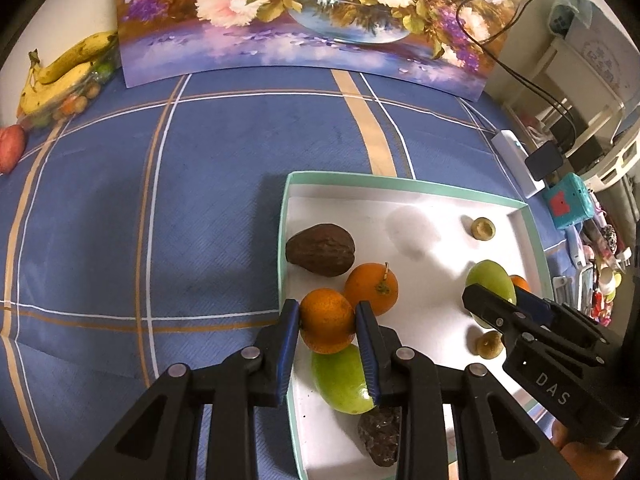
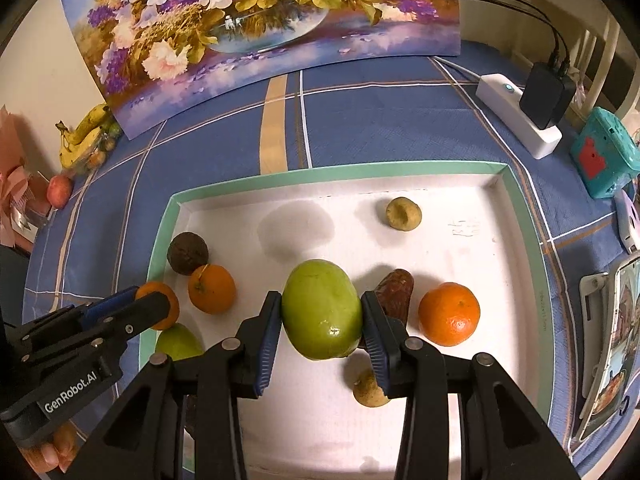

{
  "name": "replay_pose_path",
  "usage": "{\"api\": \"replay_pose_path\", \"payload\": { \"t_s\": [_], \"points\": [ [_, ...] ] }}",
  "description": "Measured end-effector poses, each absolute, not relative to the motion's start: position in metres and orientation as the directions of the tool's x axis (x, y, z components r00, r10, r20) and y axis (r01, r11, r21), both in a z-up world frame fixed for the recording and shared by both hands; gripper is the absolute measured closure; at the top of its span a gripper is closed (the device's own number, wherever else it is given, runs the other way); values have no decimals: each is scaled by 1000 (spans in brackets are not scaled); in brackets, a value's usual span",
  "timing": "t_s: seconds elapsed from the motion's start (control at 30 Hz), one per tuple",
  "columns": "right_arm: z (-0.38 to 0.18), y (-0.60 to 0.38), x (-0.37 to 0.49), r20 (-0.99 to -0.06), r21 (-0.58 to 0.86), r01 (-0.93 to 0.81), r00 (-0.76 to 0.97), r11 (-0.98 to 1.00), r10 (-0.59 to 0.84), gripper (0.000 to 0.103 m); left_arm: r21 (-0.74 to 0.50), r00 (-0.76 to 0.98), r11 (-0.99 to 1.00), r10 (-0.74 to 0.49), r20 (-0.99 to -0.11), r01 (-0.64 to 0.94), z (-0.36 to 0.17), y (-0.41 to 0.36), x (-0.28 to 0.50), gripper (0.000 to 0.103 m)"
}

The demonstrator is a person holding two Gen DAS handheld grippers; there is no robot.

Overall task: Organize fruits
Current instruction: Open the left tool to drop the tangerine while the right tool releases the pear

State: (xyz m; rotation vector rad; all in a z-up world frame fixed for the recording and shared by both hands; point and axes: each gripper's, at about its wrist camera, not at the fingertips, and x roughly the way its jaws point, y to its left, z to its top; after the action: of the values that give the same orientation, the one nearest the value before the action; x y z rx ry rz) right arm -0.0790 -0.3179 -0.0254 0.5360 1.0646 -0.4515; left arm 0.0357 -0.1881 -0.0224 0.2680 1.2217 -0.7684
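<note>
A white tray with a teal rim (image 1: 404,182) (image 2: 340,171) lies on the blue checked cloth. My left gripper (image 1: 327,322) is shut on an orange (image 1: 326,318) at the tray's left edge; it shows in the right wrist view (image 2: 158,304) too. My right gripper (image 2: 322,316) is shut on a green mango (image 2: 322,308) above the tray's middle, also seen in the left wrist view (image 1: 490,280). In the tray lie a second orange (image 1: 372,288) (image 2: 211,288), a third orange (image 2: 449,314), another green mango (image 1: 340,380) (image 2: 178,342), a brown avocado (image 1: 320,249) (image 2: 187,252), a date (image 2: 396,292) and small yellowish fruits (image 2: 403,213).
A flower painting (image 2: 256,28) leans at the back. Bananas (image 1: 60,68) and a red apple (image 1: 11,147) lie at the far left. A white power strip with a black adapter (image 2: 520,114), a teal box (image 2: 602,156) and clutter stand at the right.
</note>
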Motion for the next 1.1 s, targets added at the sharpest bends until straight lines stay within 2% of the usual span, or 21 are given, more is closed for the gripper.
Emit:
{"api": "replay_pose_path", "payload": {
  "t_s": [0.33, 0.37, 0.4, 0.47, 0.53, 0.67, 0.73, 0.83, 1.0, 1.03, 1.07, 1.1],
  "points": [
    [-26, -313, -76, -911, 177, 579, 403, 796, -90, 61, -253, 126, 731, -420, -899, 633, -8, -172, 40, 69],
    [-26, -313, -75, -911, 176, 576, 402, 798, -89, 61, -247, 138, 739, -417, -898, 626, -6, -168, 41, 62],
    [-26, -312, -75, -912, 177, 575, 401, 799, -86, 61, -240, 149, 748, -412, -899, 619, -4, -164, 43, 42],
    [-27, -310, -73, -914, 173, 571, 396, 802, -85, 61, -213, 188, 773, -393, -900, 597, -2, -152, 46, 24],
    [-27, -308, -73, -917, 162, 569, 388, 806, -90, 61, -186, 216, 793, -370, -904, 581, -1, -141, 49, 24],
    [-27, -302, -72, -923, 135, 566, 370, 813, -105, 61, -87, 294, 836, -285, -912, 542, 0, -115, 48, 2],
    [-25, -299, -75, -920, 128, 567, 374, 814, -115, 59, -68, 320, 841, -277, -906, 536, 4, -102, 45, 2],
    [-21, -292, -80, -918, 117, 571, 375, 813, -132, 47, -38, 367, 844, -274, -889, 536, 15, -86, 35, 0],
    [-15, -278, -95, -915, 109, 575, 377, 811, -145, 47, 9, 427, 838, -268, -863, 545, 29, -68, 19, 0],
    [-12, -274, -98, -913, 107, 575, 381, 811, -149, 41, 7, 429, 835, -275, -860, 550, 30, -65, 16, 0],
    [-11, -271, -101, -911, 104, 575, 382, 811, -154, 30, 6, 431, 832, -281, -858, 555, 32, -61, 12, 0],
    [-9, -267, -104, -909, 99, 576, 384, 812, -161, 26, 10, 434, 830, -281, -856, 558, 32, -58, 10, 0]
  ]
}}
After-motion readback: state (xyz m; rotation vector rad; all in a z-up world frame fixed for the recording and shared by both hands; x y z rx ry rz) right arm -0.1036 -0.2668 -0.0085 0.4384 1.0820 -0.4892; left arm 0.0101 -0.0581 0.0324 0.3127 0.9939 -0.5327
